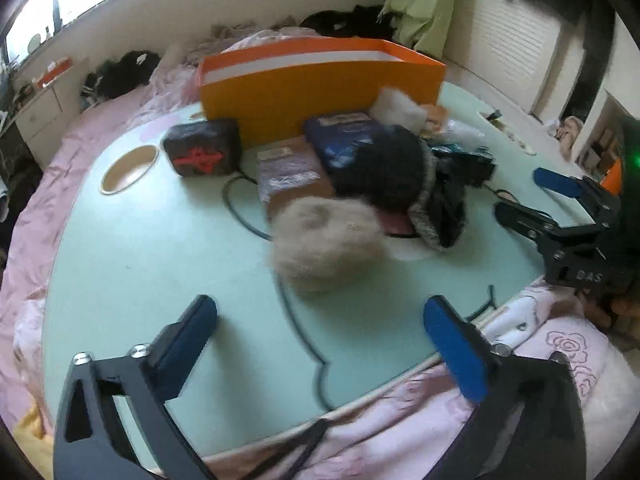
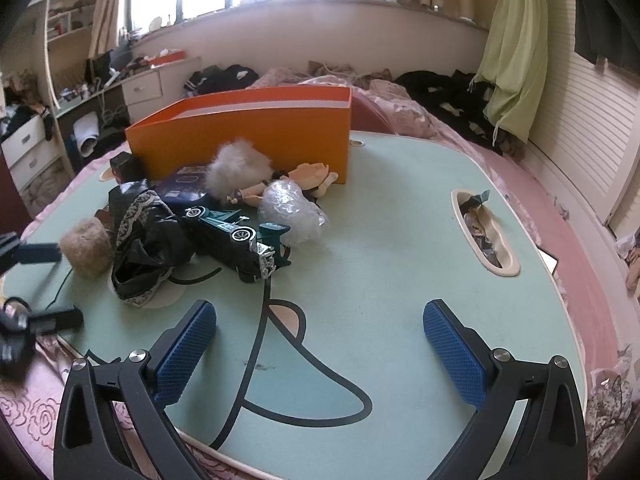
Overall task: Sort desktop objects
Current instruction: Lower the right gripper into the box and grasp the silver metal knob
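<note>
Pale green lap table (image 2: 400,240) on pink bedding; left gripper (image 1: 320,322) and right gripper (image 2: 320,322) both gape wide over its near edge, holding nothing, the right one's body stamped "DAS". Nearest lies a tan fur pompom (image 1: 326,246), motion-blurred, beside a black patterned cloth (image 2: 140,248) and green toy car (image 2: 236,240), its lettering unreadable. Behind, an orange box (image 2: 248,136), interior hidden.

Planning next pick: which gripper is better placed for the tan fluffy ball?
Left. The left gripper is open with the tan fluffy ball directly ahead; the right gripper faces bare table.
</note>
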Demonstrator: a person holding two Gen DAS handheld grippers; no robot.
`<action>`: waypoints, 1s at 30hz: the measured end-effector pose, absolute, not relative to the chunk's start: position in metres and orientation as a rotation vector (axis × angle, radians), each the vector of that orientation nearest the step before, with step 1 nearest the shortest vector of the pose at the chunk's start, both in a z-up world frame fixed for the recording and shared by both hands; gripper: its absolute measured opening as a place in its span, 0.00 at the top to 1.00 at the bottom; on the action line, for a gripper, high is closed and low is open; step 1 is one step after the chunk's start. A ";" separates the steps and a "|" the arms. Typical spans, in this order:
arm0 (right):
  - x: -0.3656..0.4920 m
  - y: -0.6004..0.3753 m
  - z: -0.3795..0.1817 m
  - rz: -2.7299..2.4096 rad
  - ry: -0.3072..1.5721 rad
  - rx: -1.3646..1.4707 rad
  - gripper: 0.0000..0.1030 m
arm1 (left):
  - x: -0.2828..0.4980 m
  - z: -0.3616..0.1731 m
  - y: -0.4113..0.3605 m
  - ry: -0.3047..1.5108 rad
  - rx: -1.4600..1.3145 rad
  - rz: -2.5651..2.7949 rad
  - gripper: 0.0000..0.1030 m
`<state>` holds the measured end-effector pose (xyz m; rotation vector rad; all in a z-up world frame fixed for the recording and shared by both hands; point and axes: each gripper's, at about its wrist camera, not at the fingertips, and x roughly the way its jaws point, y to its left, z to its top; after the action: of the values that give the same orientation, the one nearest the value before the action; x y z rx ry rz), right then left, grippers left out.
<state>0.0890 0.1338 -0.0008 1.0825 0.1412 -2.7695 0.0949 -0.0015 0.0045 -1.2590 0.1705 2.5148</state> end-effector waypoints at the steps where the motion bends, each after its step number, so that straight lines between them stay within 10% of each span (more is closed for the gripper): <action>1: 0.089 0.134 -0.001 -2.770 0.141 1.083 0.00 | 0.095 0.004 0.000 0.170 -1.255 2.507 0.00; 30: 0.027 0.129 0.075 -2.784 -0.097 1.112 0.00 | 0.089 0.005 0.000 0.154 -1.256 2.512 0.00</action>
<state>0.0267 0.1287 0.0749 1.1120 -0.0973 -2.7839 0.0887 0.0004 0.0052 -1.2560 0.1542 2.5125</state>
